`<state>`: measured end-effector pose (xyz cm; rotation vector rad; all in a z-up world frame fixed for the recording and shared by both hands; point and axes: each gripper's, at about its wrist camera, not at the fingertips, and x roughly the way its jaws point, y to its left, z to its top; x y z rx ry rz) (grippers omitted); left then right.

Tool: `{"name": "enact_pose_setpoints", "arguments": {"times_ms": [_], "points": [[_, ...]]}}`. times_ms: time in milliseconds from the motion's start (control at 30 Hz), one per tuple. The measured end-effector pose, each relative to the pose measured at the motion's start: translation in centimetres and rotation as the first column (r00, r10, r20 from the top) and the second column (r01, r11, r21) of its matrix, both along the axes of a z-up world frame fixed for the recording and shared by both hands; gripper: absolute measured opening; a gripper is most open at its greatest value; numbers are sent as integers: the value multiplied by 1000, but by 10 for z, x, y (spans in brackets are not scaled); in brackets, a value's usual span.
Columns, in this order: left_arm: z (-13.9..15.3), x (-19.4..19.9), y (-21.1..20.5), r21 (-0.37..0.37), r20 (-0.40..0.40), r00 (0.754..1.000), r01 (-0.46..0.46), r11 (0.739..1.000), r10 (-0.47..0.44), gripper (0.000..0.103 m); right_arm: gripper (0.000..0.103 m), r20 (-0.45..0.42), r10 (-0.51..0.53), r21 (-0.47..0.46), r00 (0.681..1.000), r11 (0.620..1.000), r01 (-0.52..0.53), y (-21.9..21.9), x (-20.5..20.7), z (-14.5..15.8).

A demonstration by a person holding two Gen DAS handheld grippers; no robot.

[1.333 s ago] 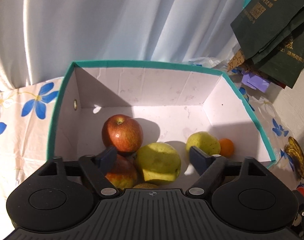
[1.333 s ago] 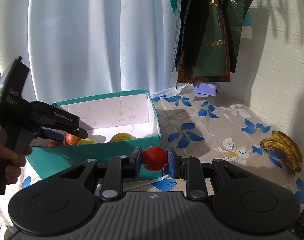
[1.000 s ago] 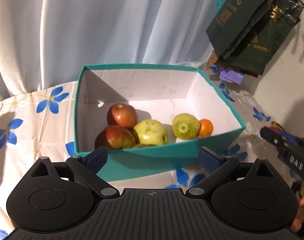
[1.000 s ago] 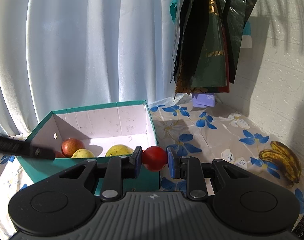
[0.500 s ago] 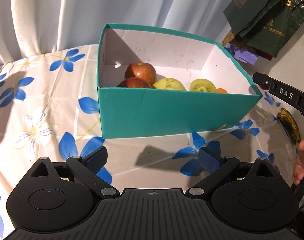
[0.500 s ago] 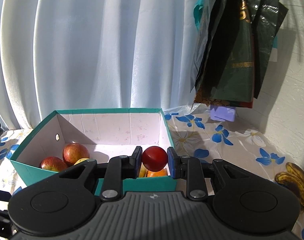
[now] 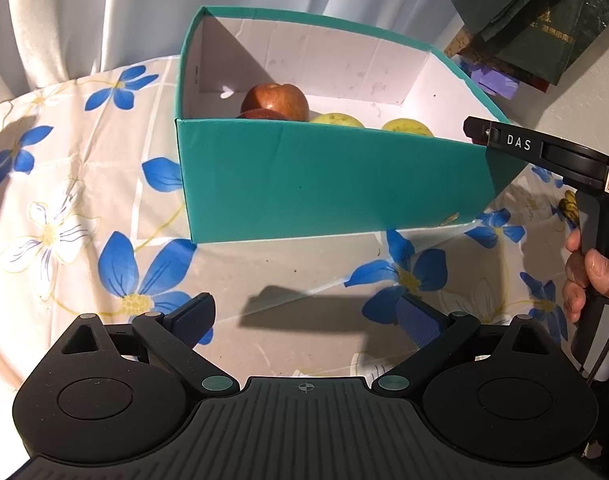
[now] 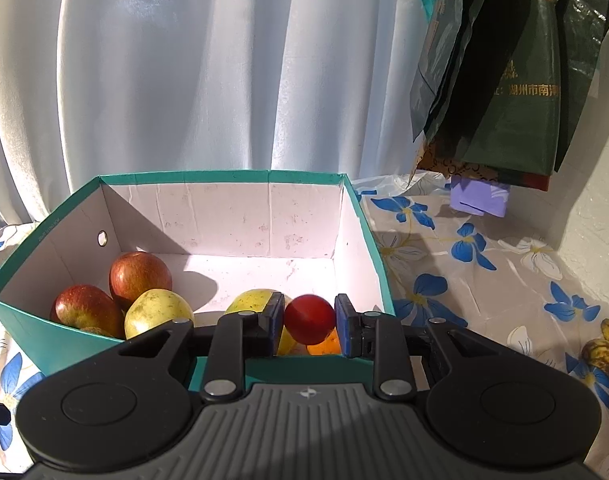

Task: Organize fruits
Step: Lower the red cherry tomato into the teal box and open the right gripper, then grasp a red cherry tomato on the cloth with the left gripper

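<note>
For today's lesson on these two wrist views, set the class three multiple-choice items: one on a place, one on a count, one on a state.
1. Where do the bananas lie?
A. in the teal box
B. on the floral tablecloth outside the box
C. between gripper fingers

2. How many red apples are in the teal box?
A. two
B. four
C. none

3. What is the state of the right hand-held gripper?
A. open and empty
B. shut on a yellow-green fruit
C. shut on the small red fruit

Answers:
1 B: the bananas rest on the floral tablecloth right of the box.
2 A: one red apple sits behind another at the box's left.
3 C: both pads press the red fruit's sides.
</note>
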<state>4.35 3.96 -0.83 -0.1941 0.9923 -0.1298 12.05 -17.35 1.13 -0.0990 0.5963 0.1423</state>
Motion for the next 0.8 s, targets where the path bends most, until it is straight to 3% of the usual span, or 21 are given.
{"name": "enact_pose_setpoints", "arguments": {"times_ms": [300, 367, 467, 633, 800], "points": [[-1, 2, 4, 7, -9, 1000, -12, 1000, 12, 100, 30, 12, 6, -7, 1000, 1000, -6, -1, -2, 6], [-2, 1, 6, 9, -12, 1000, -14, 1000, 14, 100, 62, 45, 13, 0, 999, 1000, -13, -2, -14, 16], [-3, -4, 4, 32, -2, 1000, 3, 999, -3, 100, 86, 107, 27, 24, 994, 999, -30, -8, -39, 33], [-10, -20, -5, 101, 8, 998, 68, 993, -69, 100, 100, 129, 10, 76, 992, 997, -20, -24, -79, 47], [-14, -36, -14, 178, 24, 996, 84, 980, -90, 100, 100, 113, -31, 95, 993, 995, 20, -36, -109, 43]]}}
